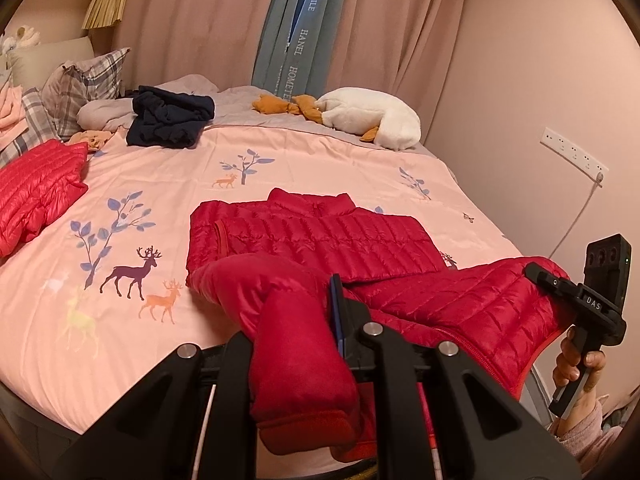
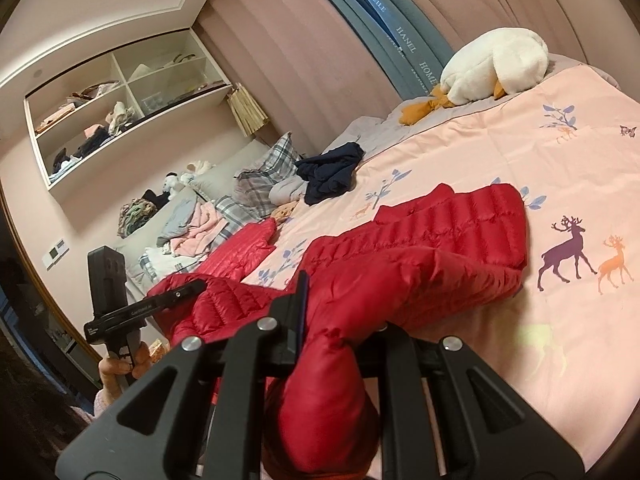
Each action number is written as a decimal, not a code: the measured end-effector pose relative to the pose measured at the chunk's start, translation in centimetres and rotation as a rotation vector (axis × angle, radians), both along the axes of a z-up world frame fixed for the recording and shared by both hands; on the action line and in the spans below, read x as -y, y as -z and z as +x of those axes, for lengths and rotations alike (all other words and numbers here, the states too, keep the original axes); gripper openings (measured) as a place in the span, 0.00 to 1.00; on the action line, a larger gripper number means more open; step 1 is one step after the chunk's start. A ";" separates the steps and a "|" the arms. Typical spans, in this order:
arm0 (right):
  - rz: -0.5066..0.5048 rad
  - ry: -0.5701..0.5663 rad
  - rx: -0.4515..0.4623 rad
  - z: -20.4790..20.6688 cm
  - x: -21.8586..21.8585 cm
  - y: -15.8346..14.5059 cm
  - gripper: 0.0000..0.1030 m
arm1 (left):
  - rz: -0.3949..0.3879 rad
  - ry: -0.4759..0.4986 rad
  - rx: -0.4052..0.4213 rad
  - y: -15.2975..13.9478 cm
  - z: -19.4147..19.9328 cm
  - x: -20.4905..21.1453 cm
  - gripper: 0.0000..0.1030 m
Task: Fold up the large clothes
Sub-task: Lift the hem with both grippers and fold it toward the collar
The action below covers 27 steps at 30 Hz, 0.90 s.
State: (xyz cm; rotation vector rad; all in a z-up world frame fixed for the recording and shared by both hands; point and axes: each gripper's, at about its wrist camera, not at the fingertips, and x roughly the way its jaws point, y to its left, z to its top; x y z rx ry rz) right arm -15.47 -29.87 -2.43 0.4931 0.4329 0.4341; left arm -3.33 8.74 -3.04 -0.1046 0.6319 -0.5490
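Across the pink deer-printed bed cover (image 1: 280,152) we see our quilted red puffer jacket (image 1: 320,236) spread mid-frame, the left tool (image 1: 296,320) clamped on one sleeve at lower centre, the right tool (image 2: 340,320) clamped on the other.

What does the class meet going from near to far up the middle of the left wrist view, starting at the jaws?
Red sleeve clamped in the left jaws → red puffer jacket → pink deer-print duvet → grey-blue curtain.
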 end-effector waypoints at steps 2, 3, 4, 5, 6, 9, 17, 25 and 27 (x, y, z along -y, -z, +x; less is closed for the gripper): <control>-0.013 0.014 0.003 0.3 -0.1 -0.3 0.12 | 0.003 -0.005 0.001 0.0 0.4 0.0 0.13; -0.022 0.022 0.006 0.6 -0.2 -0.5 0.12 | 0.003 -0.009 0.002 0.0 0.5 0.0 0.13; -0.031 0.027 0.010 0.8 -0.2 -0.6 0.12 | 0.003 -0.013 0.005 -0.1 0.6 0.0 0.13; -0.043 0.035 0.013 1.2 -0.3 -0.7 0.12 | 0.003 -0.016 0.009 -0.1 0.9 0.1 0.13; -0.055 0.042 0.016 1.3 -0.3 -0.8 0.12 | 0.004 -0.019 0.014 -0.1 1.0 0.1 0.13; -0.071 0.057 0.014 2.4 -0.1 -0.9 0.12 | 0.005 -0.031 0.014 0.0 1.9 0.1 0.13; -0.112 0.099 0.007 6.4 0.5 -1.0 0.12 | 0.014 -0.065 0.008 0.3 5.8 0.6 0.13; -0.178 0.172 -0.005 10.7 1.3 -0.8 0.12 | 0.033 -0.117 0.001 0.8 10.1 1.4 0.14; -0.197 0.185 -0.004 11.6 1.3 -0.7 0.12 | 0.049 -0.127 0.001 0.9 11.4 1.8 0.14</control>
